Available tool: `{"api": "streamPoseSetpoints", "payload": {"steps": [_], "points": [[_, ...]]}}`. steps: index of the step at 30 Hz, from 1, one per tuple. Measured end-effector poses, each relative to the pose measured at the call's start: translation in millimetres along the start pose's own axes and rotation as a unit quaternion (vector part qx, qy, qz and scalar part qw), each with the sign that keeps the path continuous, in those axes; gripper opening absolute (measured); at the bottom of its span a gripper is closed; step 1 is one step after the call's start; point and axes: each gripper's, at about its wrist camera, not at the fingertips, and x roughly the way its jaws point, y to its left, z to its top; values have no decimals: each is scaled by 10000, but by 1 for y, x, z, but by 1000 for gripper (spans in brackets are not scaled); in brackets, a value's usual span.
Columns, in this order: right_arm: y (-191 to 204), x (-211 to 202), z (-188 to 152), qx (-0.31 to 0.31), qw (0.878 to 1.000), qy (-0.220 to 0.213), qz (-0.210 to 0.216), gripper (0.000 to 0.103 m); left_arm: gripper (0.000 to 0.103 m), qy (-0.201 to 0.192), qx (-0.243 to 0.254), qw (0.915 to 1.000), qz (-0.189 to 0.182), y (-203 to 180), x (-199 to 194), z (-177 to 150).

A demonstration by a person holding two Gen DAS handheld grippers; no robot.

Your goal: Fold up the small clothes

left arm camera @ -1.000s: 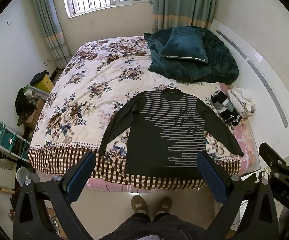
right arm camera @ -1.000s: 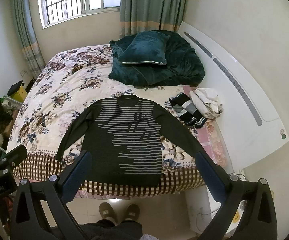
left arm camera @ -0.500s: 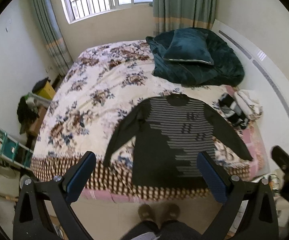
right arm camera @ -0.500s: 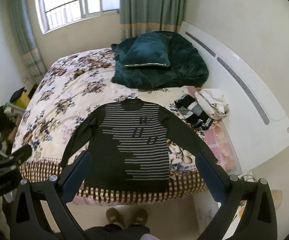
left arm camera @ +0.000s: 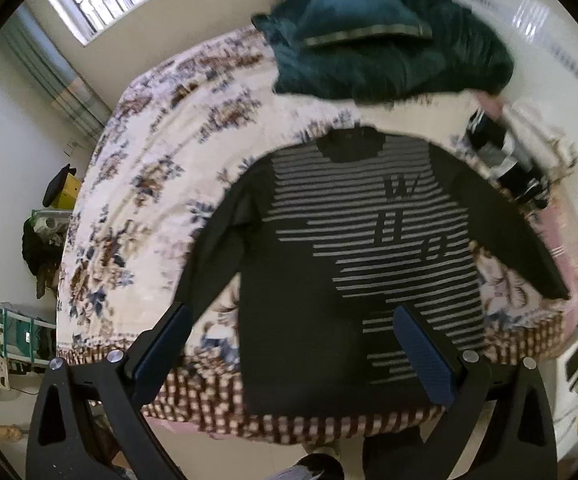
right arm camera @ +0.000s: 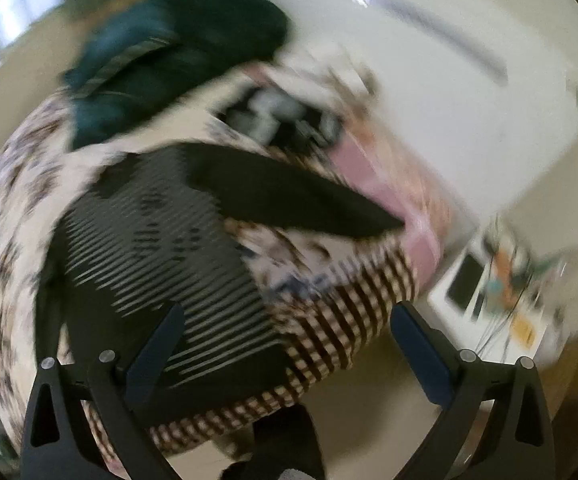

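Note:
A dark long-sleeved sweater (left arm camera: 329, 264) with grey stripes and letters lies flat, face up, sleeves spread, on the near end of the floral bed (left arm camera: 161, 168). My left gripper (left arm camera: 289, 344) is open and empty, above the sweater's lower hem and left sleeve cuff. In the blurred right wrist view the sweater (right arm camera: 161, 248) shows at left, its right sleeve (right arm camera: 289, 200) stretching to the bed's right edge. My right gripper (right arm camera: 285, 344) is open and empty, above the bed's checked front corner (right arm camera: 341, 320).
A teal blanket and pillow (left arm camera: 385, 36) lie at the head of the bed. A small pile of striped and white clothes (left arm camera: 517, 168) sits at the right edge. A white headboard panel (right arm camera: 449, 92) and a side table (right arm camera: 489, 292) stand to the right. Clutter (left arm camera: 37, 240) lines the left wall.
Both grippers have dropped and moved in close over the bed. The left one now hovers over the sweater's hem; the right has swung rightward, toward the right sleeve and bed corner. The sweater has not moved.

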Motion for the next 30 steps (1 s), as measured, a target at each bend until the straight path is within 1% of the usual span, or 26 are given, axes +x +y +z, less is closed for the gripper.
{"api": "streamPoseSetpoints", "payload": {"steps": [1, 3, 4, 5, 6, 7, 8, 9, 10, 11, 12, 13, 14, 16, 17, 18, 21, 22, 23, 24, 25, 27, 28, 30], "points": [[-23, 40, 12, 368, 9991, 194, -13, 103, 103, 91, 58, 9999, 71, -14, 18, 5], [-61, 94, 24, 903, 9951, 408, -41, 96, 103, 324, 103, 9993, 174, -41, 59, 15], [-83, 127, 33, 1253, 9907, 534, -19, 90, 103, 445, 74, 9989, 145, -49, 75, 17], [-101, 154, 38, 1551, 9859, 627, -7, 82, 103, 614, 28, 9981, 104, -62, 97, 21], [-121, 181, 41, 1903, 9790, 737, 26, 77, 103, 755, 0, 9971, 95, -71, 115, 24], [-144, 211, 43, 2405, 9666, 872, 142, 72, 103, 961, -51, 9953, 53, -84, 143, 27], [-166, 239, 42, 2917, 9513, 962, 273, 72, 103, 1066, -84, 9943, 32, -93, 159, 27], [-178, 254, 39, 3209, 9411, 1006, 357, 72, 103, 1168, -107, 9931, 49, -102, 179, 30], [-195, 281, 36, 3634, 9241, 1040, 559, 72, 103, 1273, -129, 9918, 66, -113, 199, 30], [-202, 292, 32, 3907, 9122, 1030, 685, 72, 103, 1395, -162, 9901, 79, -120, 216, 31], [-215, 305, 29, 4280, 8954, 915, 818, 72, 103, 1476, -190, 9888, 96, -124, 229, 30], [-228, 317, 27, 4626, 8783, 714, 972, 72, 103, 1535, -207, 9879, 114, -130, 242, 31], [-235, 328, 27, 4838, 8659, 578, 1133, 72, 103, 1593, -199, 9869, 150, -137, 255, 32], [-249, 347, 32, 5104, 8489, 375, 1317, 72, 103, 1660, -175, 9859, 139, -149, 275, 33], [-252, 353, 36, 5141, 8446, 322, 1461, 73, 103, 1656, -147, 9860, 118, -153, 282, 33], [-253, 355, 43, 5103, 8438, 264, 1637, 73, 103, 1620, -117, 9867, 106, -157, 286, 34], [-256, 342, 76, 4656, 8553, -208, 2261, 73, 103, 1558, -23, 9878, 18, -164, 295, 35], [-258, 334, 86, 4491, 8624, -367, 2307, 73, 103, 1571, 21, 9876, -14, -168, 299, 35], [-258, 327, 90, 4380, 8704, -455, 2200, 73, 103, 1572, 47, 9876, -34, -171, 300, 35], [-261, 323, 91, 4328, 8813, -399, 1854, 73, 103, 1559, 64, 9877, -67, -175, 302, 36], [-266, 326, 89, 4377, 8825, -247, 1702, 73, 103, 1545, 75, 9879, -94, -176, 302, 35], [-269, 337, 78, 4366, 8825, 365, 1709, 73, 103, 1509, 88, 9885, -108, -178, 302, 33], [-266, 343, 70, 4282, 8872, 599, 1612, 73, 103, 1532, 103, 9881, -113, -180, 302, 31], [-254, 355, 57, 4160, 8902, 758, 1696, 73, 103, 1579, 81, 9873, -119, -182, 304, 31]]}}
